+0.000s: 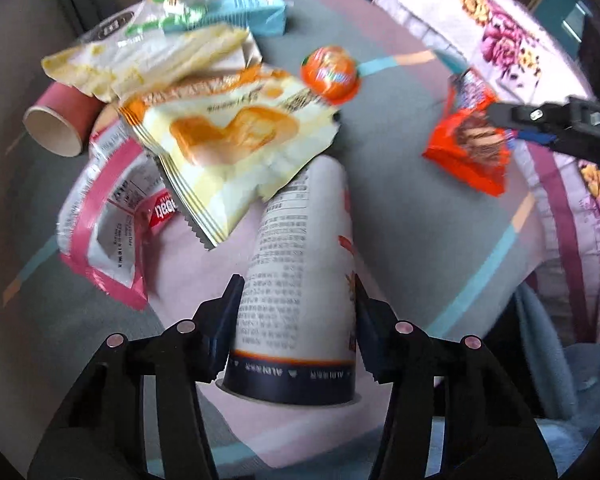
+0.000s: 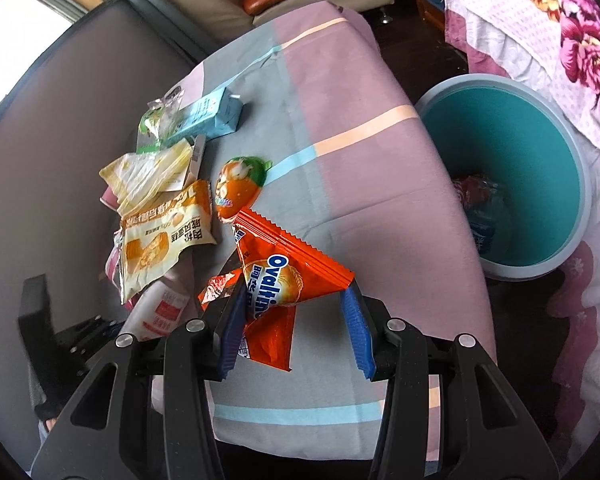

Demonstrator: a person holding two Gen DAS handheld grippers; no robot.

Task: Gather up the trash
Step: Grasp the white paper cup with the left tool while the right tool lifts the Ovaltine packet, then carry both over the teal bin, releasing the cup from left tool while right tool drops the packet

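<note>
My left gripper (image 1: 298, 304) is shut on a white paper cup (image 1: 300, 264) with printed text, lying on its side, fingers on both its walls. My right gripper (image 2: 296, 312) holds an orange Ovaltine wrapper (image 2: 288, 264) lifted off the table; its jaws look wide and the wrapper hangs against the left finger. The wrapper also shows in the left wrist view (image 1: 470, 140). A teal trash bin (image 2: 512, 168) stands right of the table with some trash inside.
On the striped tablecloth (image 2: 360, 160) lie a yellow bread wrapper (image 1: 228, 136), an orange lollipop-shaped packet (image 1: 332, 74), a blue carton (image 1: 256, 12), a pink wrapper (image 1: 100, 216), a red paper cup (image 1: 60, 120) and other wrappers. A floral bedspread (image 2: 560, 20) is beyond the bin.
</note>
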